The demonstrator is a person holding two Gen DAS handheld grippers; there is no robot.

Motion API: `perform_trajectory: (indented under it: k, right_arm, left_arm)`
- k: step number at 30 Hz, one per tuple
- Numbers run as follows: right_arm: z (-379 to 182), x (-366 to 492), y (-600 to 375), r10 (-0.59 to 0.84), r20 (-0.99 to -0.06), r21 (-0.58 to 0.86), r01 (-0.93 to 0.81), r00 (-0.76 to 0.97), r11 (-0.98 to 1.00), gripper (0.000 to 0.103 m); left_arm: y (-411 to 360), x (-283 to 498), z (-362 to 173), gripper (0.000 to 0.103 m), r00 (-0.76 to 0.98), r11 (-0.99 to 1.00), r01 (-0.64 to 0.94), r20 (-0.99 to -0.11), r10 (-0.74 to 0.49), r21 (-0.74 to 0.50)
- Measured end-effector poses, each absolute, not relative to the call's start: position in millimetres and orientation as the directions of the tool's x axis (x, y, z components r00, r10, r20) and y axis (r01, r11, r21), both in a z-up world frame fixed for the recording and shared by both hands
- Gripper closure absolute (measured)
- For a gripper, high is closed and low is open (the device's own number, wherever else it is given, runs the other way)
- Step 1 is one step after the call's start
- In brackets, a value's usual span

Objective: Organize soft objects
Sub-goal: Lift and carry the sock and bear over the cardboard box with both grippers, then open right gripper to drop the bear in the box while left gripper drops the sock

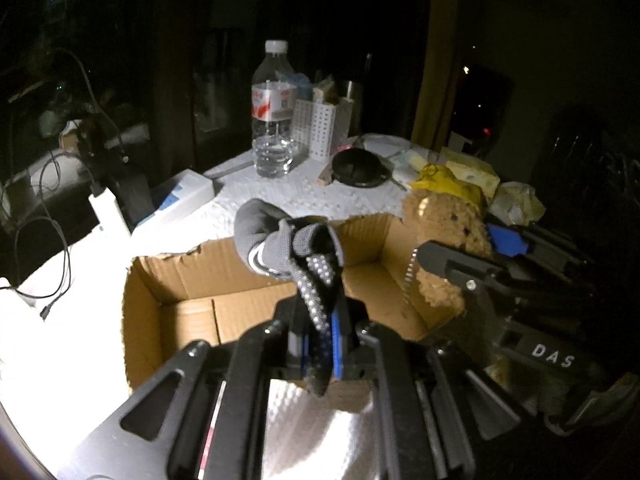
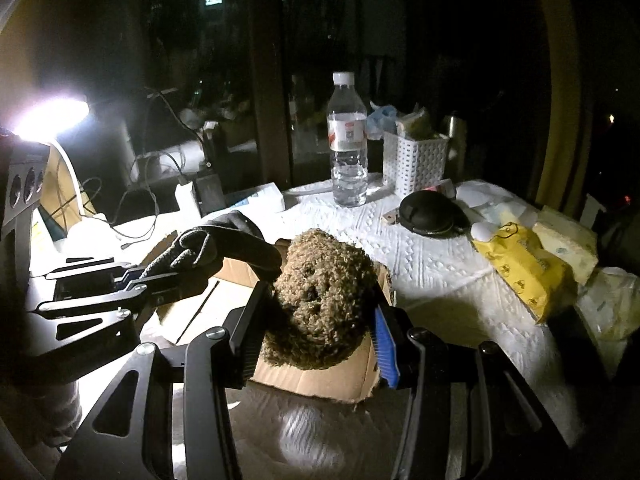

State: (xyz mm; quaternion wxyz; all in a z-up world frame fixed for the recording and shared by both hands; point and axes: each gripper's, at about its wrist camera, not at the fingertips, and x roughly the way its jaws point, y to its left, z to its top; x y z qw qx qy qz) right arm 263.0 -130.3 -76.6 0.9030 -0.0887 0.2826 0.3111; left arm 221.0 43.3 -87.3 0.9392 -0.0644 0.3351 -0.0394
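Two tools over cardboard box (image 1: 256,284) – left tool (image 1: 320,344) clamped tight on grey glove (image 1: 280,240), right tool (image 2: 316,344) half-spread, gripping brown plush toy (image 2: 324,292).

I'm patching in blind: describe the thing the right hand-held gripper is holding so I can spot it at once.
Find the open cardboard box on the white tablecloth. Above its near right corner, the right hand-held gripper is shut on a plush toy. It is the only curly, tan-brown lump; the glove in the left hand-held gripper beside it is smooth and dark grey.
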Motion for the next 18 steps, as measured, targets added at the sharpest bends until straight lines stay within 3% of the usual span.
perform_trajectory:
  k: [9, 18]
  right_arm:
    - [-91.3, 276.5, -119.3, 0.513, -0.603, 0.036, -0.621, 0.611, 0.783, 0.053]
    - [-93.6, 276.5, -115.7, 0.5, -0.62, 0.036, -0.614, 0.605, 0.788, 0.039]
  left_arm:
    - [42.2, 233.6, -102.6, 0.093, 0.738, 0.988, 0.017, -0.665, -0.115, -0.151]
    - [43.4, 233.2, -101.8, 0.075, 0.726, 0.993, -0.026, -0.685, -0.061, -0.117]
